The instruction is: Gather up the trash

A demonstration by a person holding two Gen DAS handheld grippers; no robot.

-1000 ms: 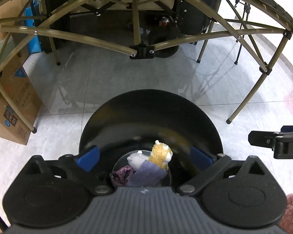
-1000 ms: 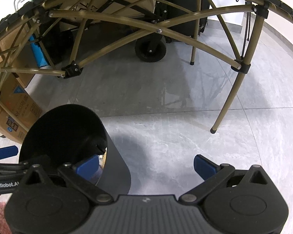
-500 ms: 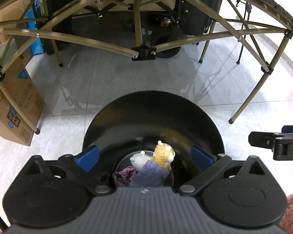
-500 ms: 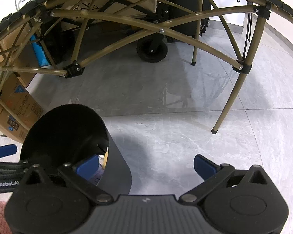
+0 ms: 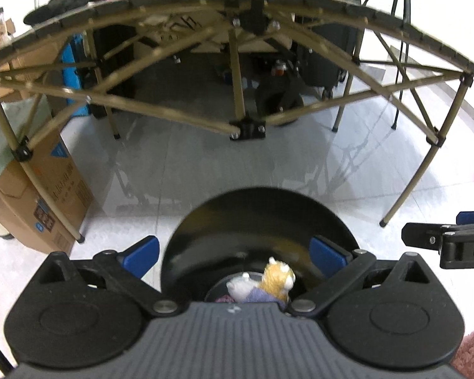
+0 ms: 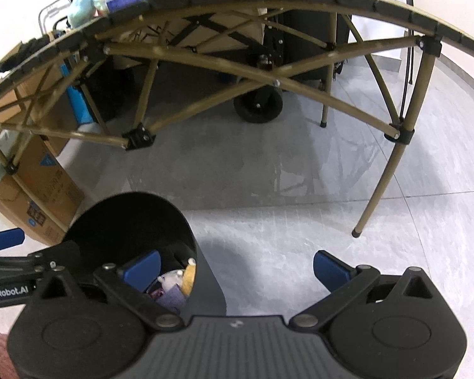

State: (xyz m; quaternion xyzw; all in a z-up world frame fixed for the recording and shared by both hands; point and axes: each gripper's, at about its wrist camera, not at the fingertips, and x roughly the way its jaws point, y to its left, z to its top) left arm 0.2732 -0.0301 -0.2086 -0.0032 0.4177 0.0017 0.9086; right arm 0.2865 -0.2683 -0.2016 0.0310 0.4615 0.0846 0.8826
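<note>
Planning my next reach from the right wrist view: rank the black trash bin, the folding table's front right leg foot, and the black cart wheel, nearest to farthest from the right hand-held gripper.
1. Black trash bin: just left of the right hand-held gripper.
2. Table leg foot: ahead, right.
3. Cart wheel: farthest, under the table.

My left claw (image 5: 233,255) has blue pads on black arms. Just ahead of it the bin (image 5: 259,221) is glossy black, and inside lie an orange-and-white plush (image 5: 276,279), a white scrap (image 5: 240,287) and a lavender cloth (image 5: 260,297). Beyond, the floor (image 5: 205,164) is pale grey marbled tile, the worktop frame (image 5: 173,115) olive tan with black joints. Off left stands a brown cardboard box (image 5: 50,189) with blue labels.
</note>
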